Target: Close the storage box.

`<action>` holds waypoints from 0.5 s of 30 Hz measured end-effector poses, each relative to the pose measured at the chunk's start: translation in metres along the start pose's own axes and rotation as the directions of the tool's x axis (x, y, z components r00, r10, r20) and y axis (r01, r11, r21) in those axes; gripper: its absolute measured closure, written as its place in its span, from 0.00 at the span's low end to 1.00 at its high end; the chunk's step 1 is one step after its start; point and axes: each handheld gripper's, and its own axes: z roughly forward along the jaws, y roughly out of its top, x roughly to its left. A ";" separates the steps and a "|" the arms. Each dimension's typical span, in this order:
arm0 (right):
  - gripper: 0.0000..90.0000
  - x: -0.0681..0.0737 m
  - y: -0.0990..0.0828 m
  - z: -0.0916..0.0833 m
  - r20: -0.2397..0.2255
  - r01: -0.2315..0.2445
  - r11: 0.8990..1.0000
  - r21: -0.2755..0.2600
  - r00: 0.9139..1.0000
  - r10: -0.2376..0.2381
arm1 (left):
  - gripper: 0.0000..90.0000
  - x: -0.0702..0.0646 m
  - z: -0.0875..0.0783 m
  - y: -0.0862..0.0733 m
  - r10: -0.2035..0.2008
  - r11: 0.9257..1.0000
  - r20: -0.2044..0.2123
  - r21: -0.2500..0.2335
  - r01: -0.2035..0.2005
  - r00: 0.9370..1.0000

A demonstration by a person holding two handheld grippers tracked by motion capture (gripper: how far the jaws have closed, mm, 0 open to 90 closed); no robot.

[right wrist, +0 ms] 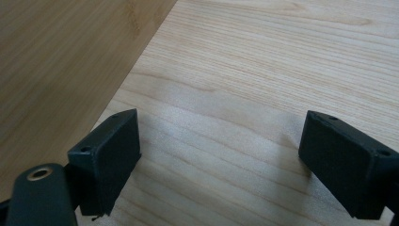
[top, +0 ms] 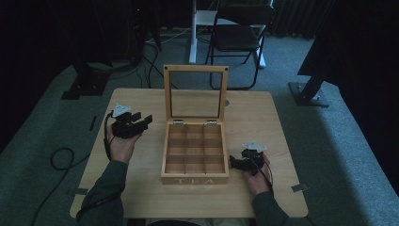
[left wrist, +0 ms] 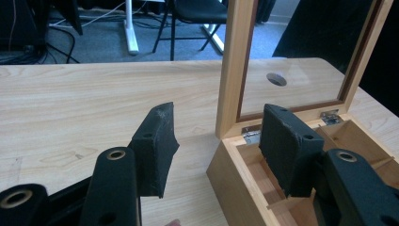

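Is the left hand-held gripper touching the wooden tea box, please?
Apart. The high view shows bare table between the left hand-held gripper and the open wooden tea box; its open jaws hold nothing.

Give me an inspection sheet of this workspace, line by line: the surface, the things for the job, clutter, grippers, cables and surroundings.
Surface: light wooden table with rounded corners, and a small round hole behind the box.
Job's things: wooden tea box at mid table, its glass lid standing upright and open; the compartments look empty.
Clutter: nothing seen on the table besides the box.
Grippers: left gripper held left of the box, jaws apart with nothing between them; right gripper beside the box's right front corner, jaws apart over bare wood.
Cables: a black cable loops on the floor at left.
Surroundings: grey carpet, a black folding chair beyond the table, dark stands at the sides.
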 end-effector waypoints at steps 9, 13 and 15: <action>0.14 0.000 0.000 0.000 -0.001 -0.002 1.000 0.001 1.000 0.002 | 0.50 0.000 0.013 0.007 0.022 1.000 -0.007 0.009 -0.022 1.000; 0.14 0.000 0.000 0.000 0.000 -0.001 1.000 0.001 1.000 0.001 | 0.50 -0.001 0.020 0.010 0.044 0.999 -0.004 0.008 -0.044 0.999; 0.14 0.000 0.000 0.000 0.000 -0.001 1.000 0.001 1.000 0.001 | 0.49 -0.003 0.023 0.012 0.058 0.998 -0.007 0.006 -0.058 0.998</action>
